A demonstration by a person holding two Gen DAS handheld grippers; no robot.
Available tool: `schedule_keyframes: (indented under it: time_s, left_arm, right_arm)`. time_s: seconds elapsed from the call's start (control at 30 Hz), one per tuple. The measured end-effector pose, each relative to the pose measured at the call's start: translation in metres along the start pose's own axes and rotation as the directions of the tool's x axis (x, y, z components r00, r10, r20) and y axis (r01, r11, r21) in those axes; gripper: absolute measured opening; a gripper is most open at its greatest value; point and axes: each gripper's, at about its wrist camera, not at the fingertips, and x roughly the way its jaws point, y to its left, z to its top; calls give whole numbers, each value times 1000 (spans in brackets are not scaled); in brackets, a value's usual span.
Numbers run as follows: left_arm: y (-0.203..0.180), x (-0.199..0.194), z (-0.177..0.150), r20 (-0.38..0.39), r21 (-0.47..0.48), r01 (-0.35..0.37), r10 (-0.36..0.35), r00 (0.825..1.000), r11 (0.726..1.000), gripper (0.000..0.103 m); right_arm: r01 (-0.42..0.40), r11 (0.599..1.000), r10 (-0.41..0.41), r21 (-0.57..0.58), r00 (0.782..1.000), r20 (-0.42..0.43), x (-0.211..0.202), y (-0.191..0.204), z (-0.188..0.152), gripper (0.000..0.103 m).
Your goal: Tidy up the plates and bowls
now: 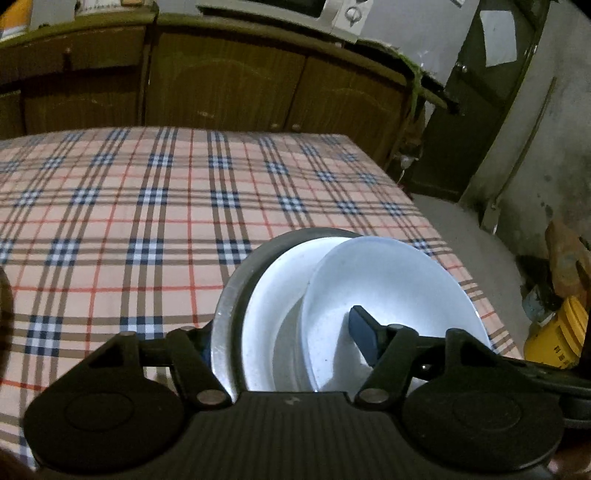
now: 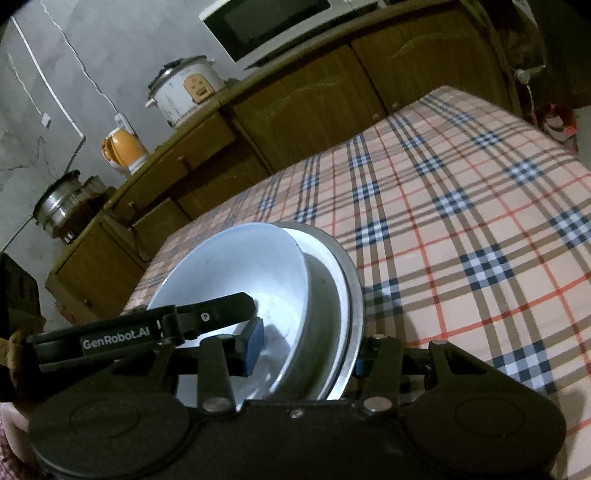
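A white bowl (image 1: 399, 280) sits in a white plate (image 1: 273, 295), which rests on a steel plate (image 1: 225, 314). The stack is tilted over the checked tablecloth (image 1: 147, 203). My left gripper (image 1: 284, 332) is shut on its near edge, with the blue-padded right finger (image 1: 364, 332) inside the bowl and the left finger hidden behind the steel rim. My right gripper (image 2: 308, 343) is shut on the same stack: its left pad (image 2: 253, 343) lies inside the bowl (image 2: 236, 266) and its right finger sits outside the steel plate (image 2: 354, 280). The left gripper's finger (image 2: 221, 306) reaches into the bowl beside it.
Brown cabinets (image 1: 221, 85) run behind the table. On them stand a rice cooker (image 2: 184, 90), a microwave (image 2: 266, 22), an orange kettle (image 2: 123, 149) and a steel pot (image 2: 61, 201). A yellow container (image 1: 554, 332) sits on the floor past the table's right edge.
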Motion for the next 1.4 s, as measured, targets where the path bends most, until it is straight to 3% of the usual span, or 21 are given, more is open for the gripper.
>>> schedule_keyframes:
  time_s: [0.63, 1.4]
  left_arm:
    - [-24, -82, 5, 130, 25, -29, 26, 991, 999, 68]
    - [-4, -135, -6, 196, -11, -107, 107, 975, 994, 67]
  right_arm:
    - [-35, 993, 46, -113, 994, 101, -76, 60, 8, 56]
    - [-115, 976, 130, -187, 989, 72, -82, 117, -2, 56]
